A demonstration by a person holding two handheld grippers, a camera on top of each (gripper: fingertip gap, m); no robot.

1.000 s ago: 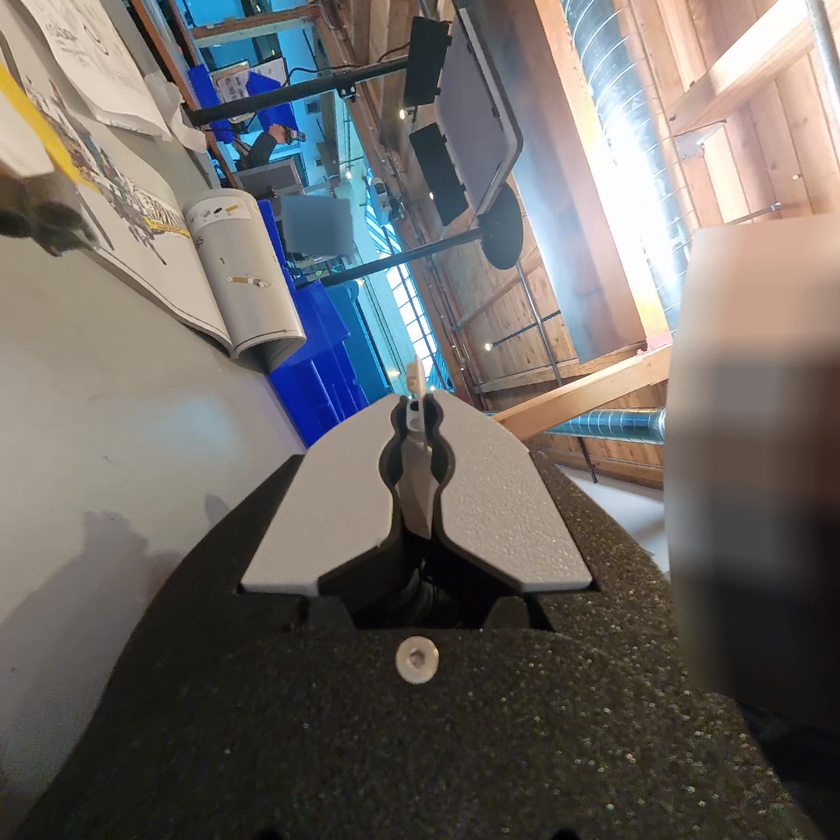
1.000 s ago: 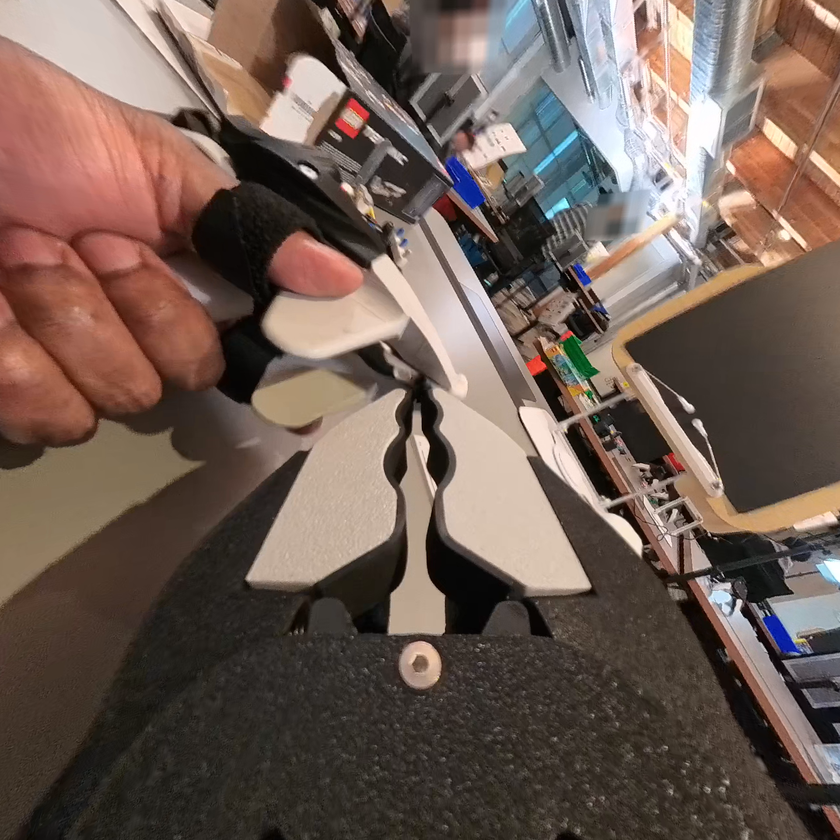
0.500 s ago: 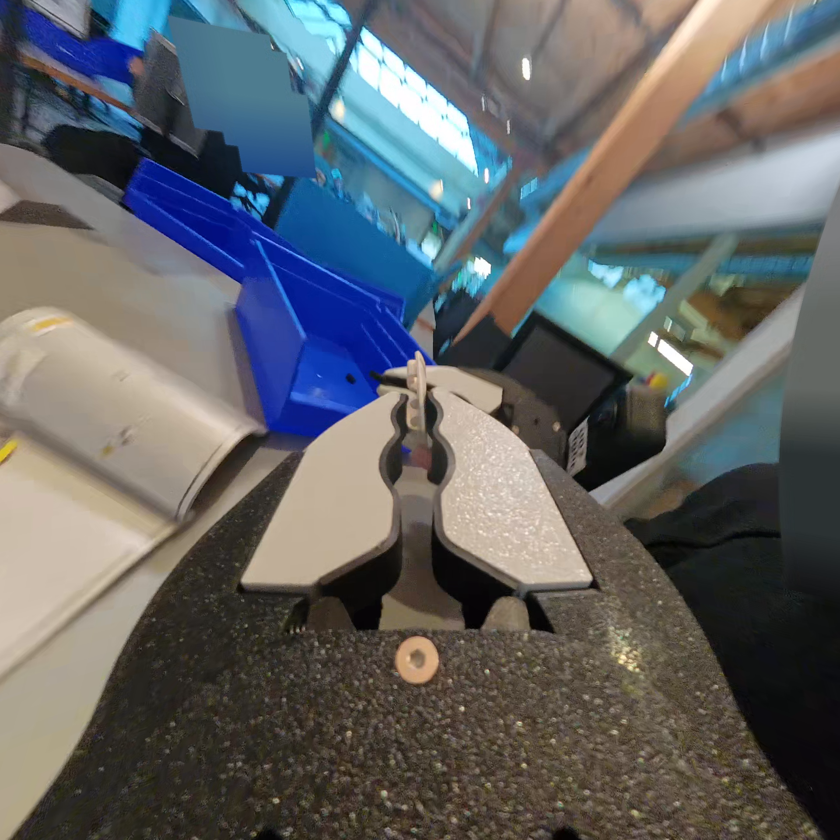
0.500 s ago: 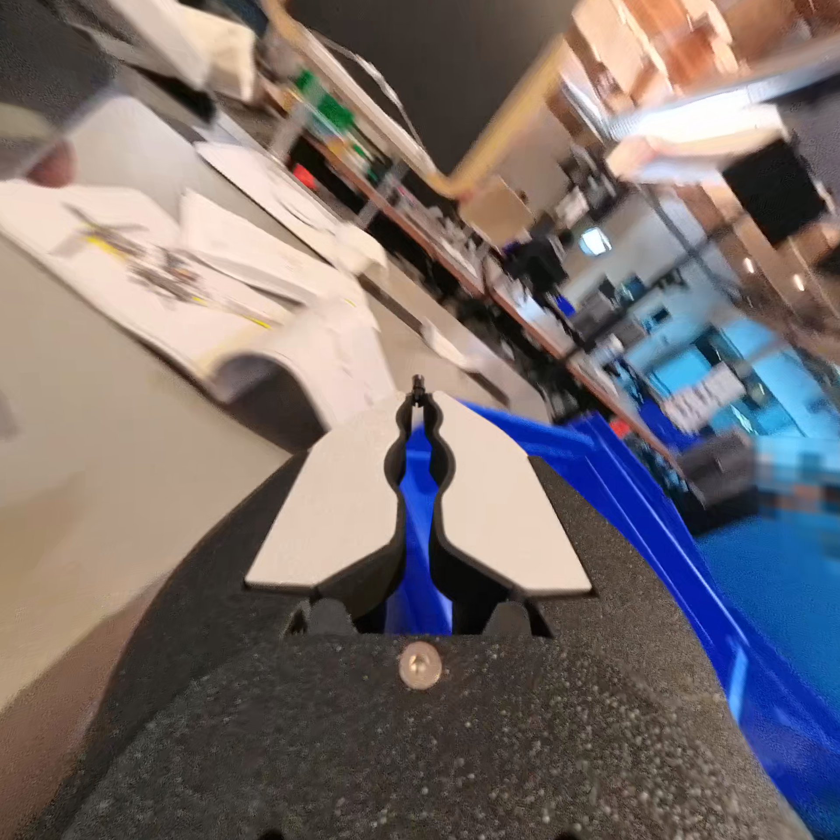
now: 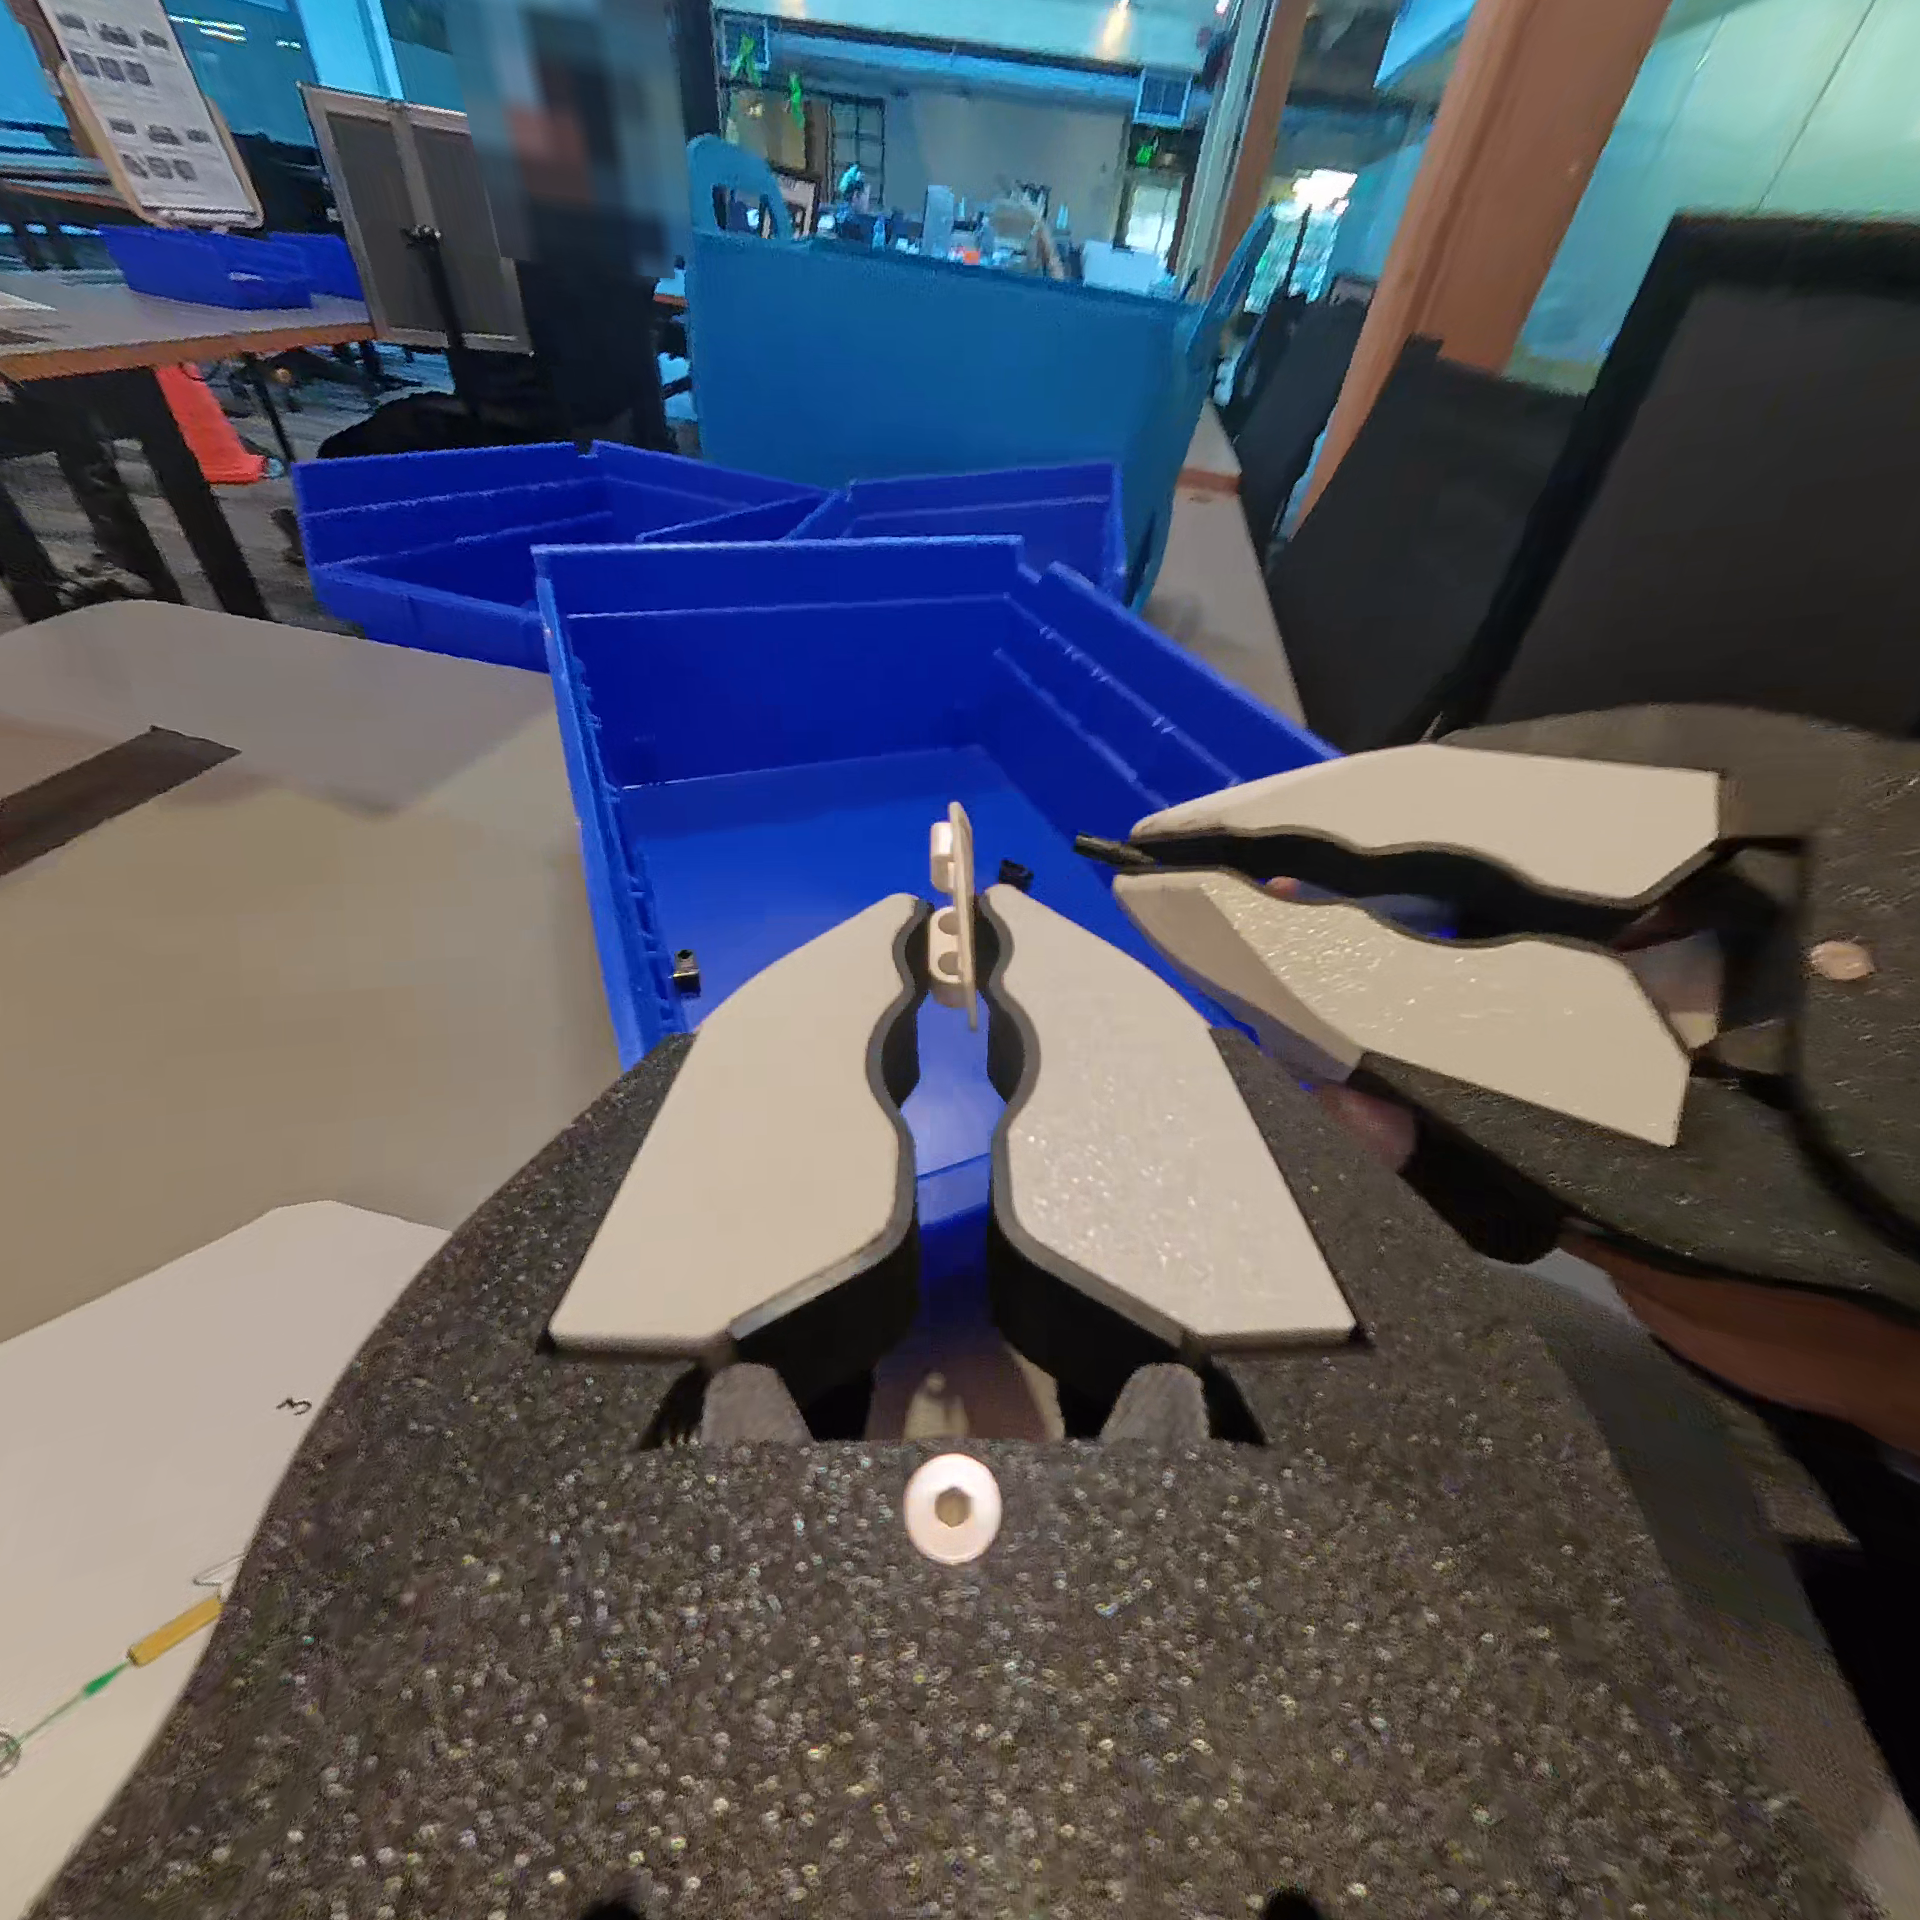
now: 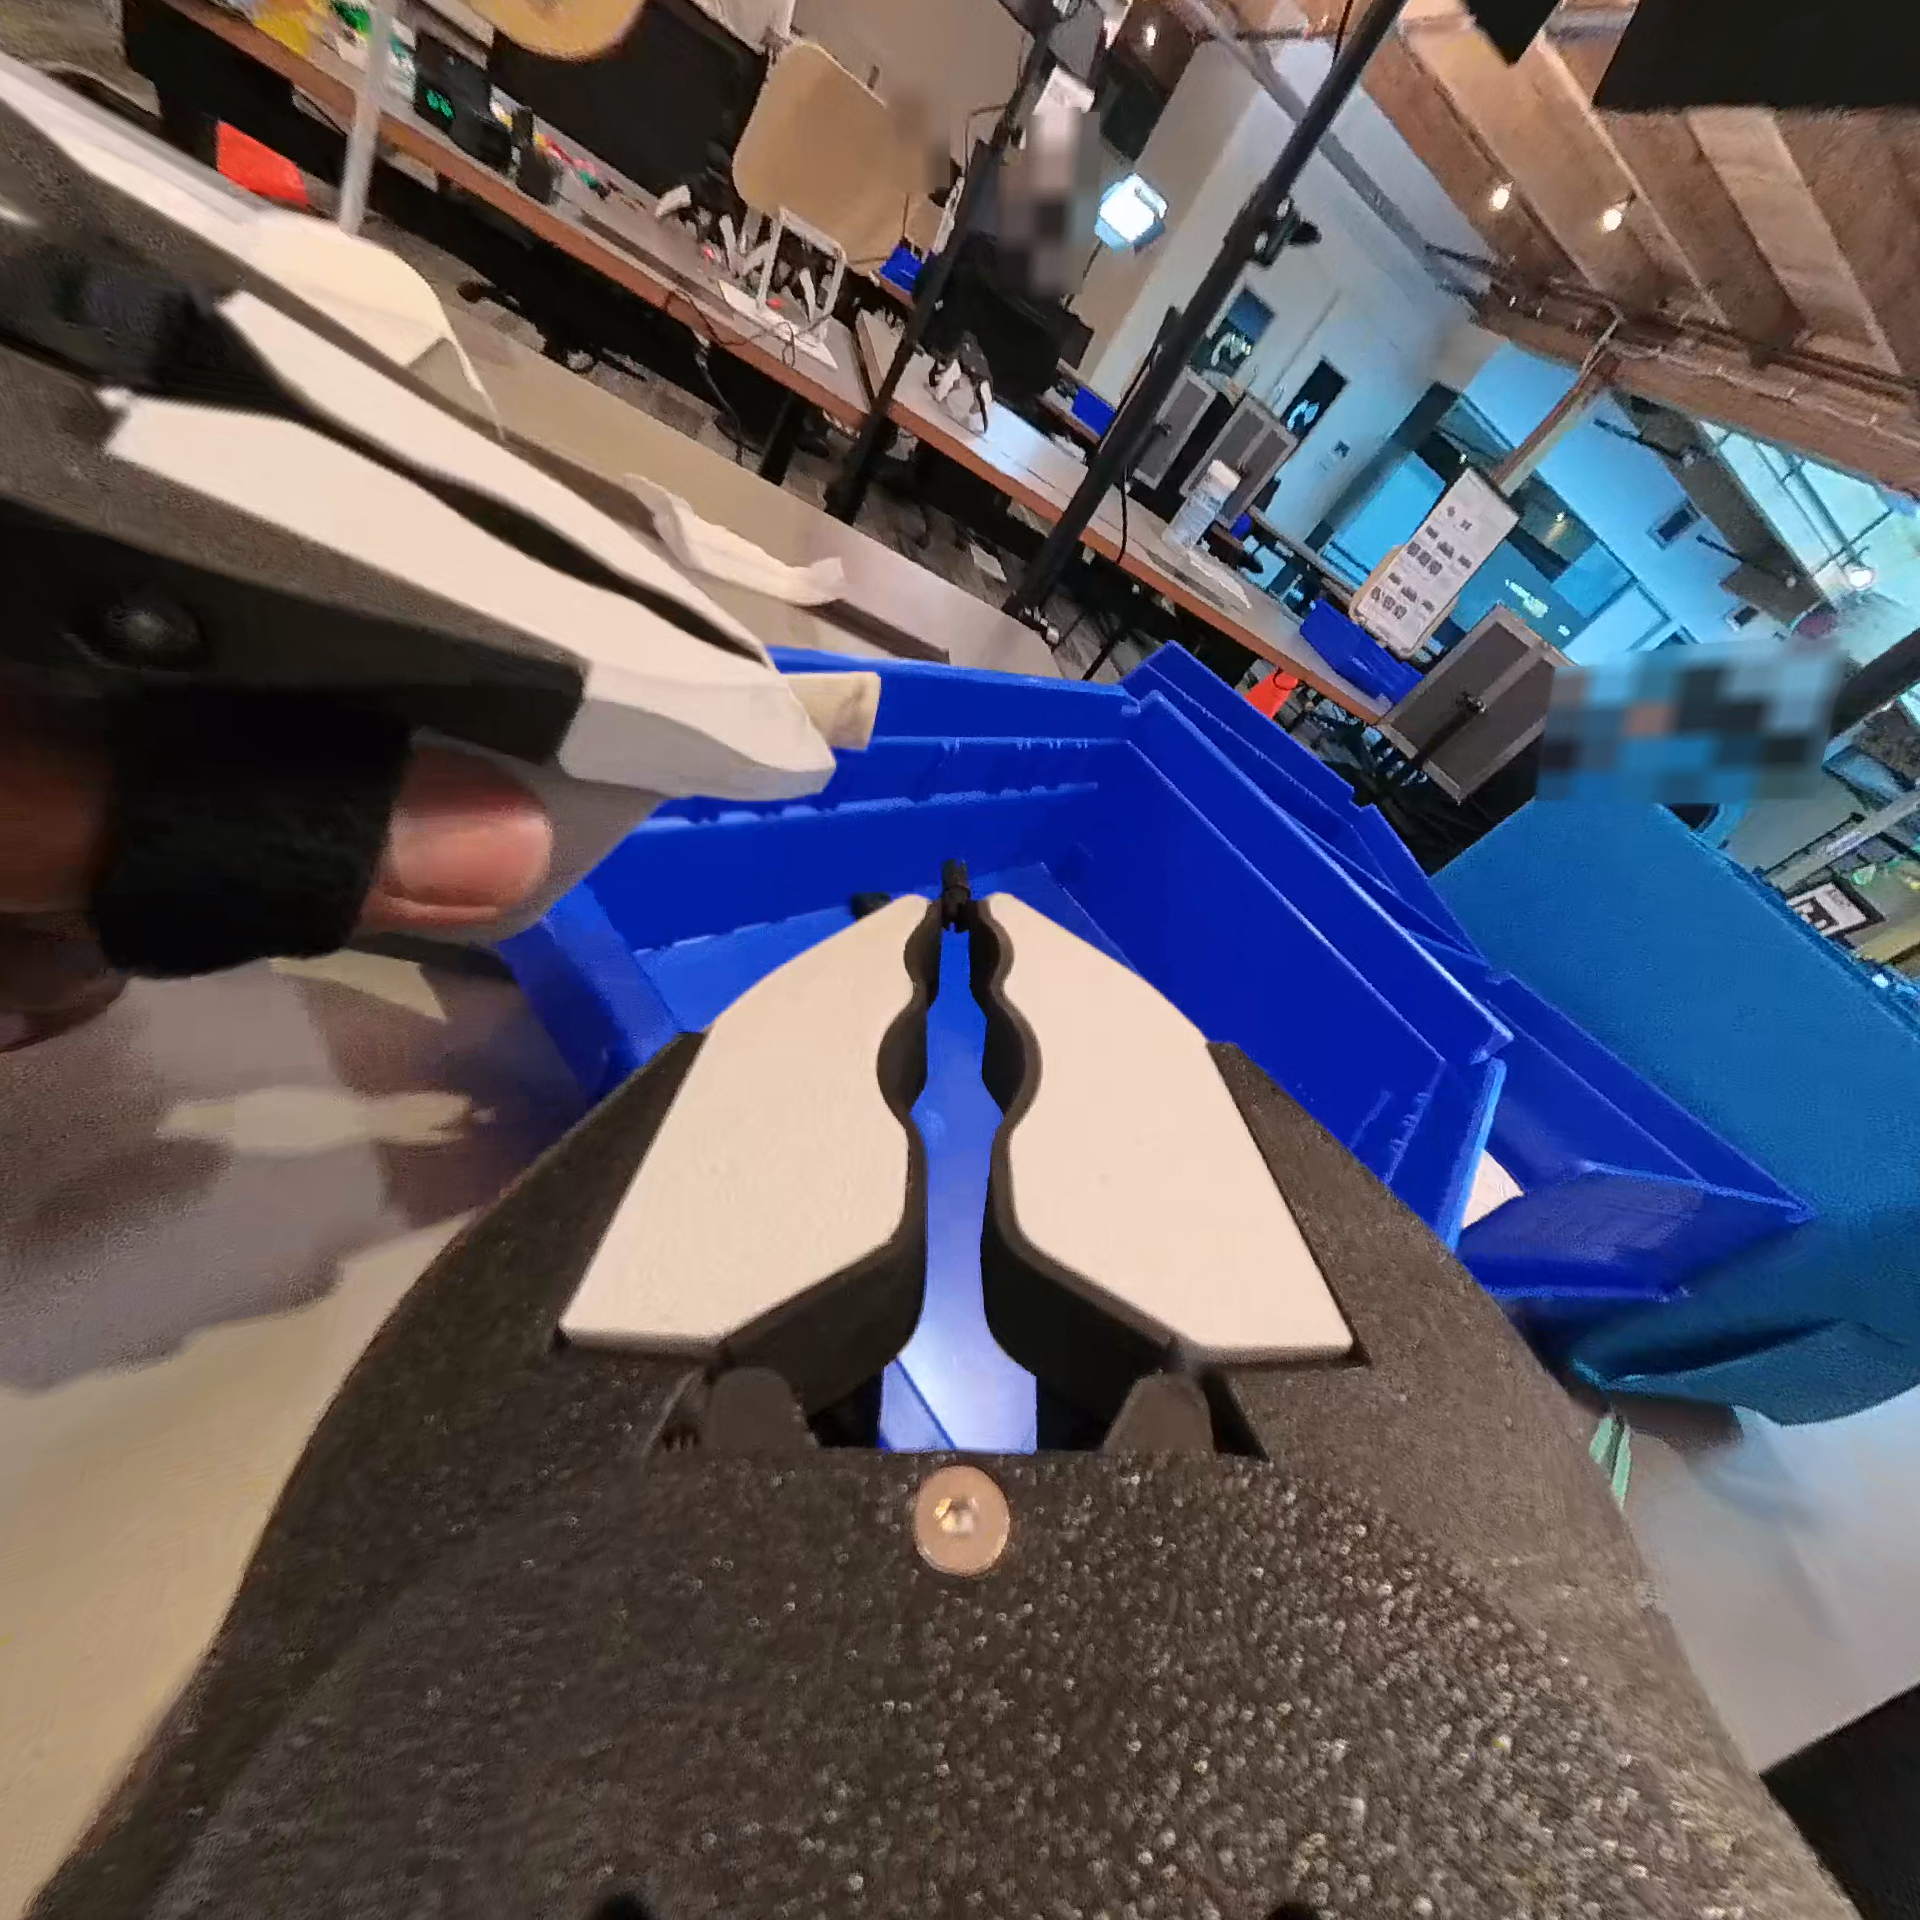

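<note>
Left wrist view: blue bins (image 5: 790, 665) crowd table (image 5: 260, 935); booklet (image 5: 125, 1455) near.

An open blue plastic bin (image 5: 790, 665) is standing on a grey table (image 5: 312, 987) and serving as the landmark. Over the bin's near end, the left gripper (image 5: 951, 914) is pinching an upright white flat plastic piece (image 5: 954, 914). To the right of it, also over the bin, the right gripper (image 5: 1127, 864) is gripping a small black peg (image 5: 1101, 849). Two small black parts (image 5: 684, 971) (image 5: 1013, 871) are lying in the bin. More blue bins (image 5: 436, 520) are sitting behind it. A white paper sheet (image 5: 156, 1455) is lying on the table to the bin's near left.
</note>
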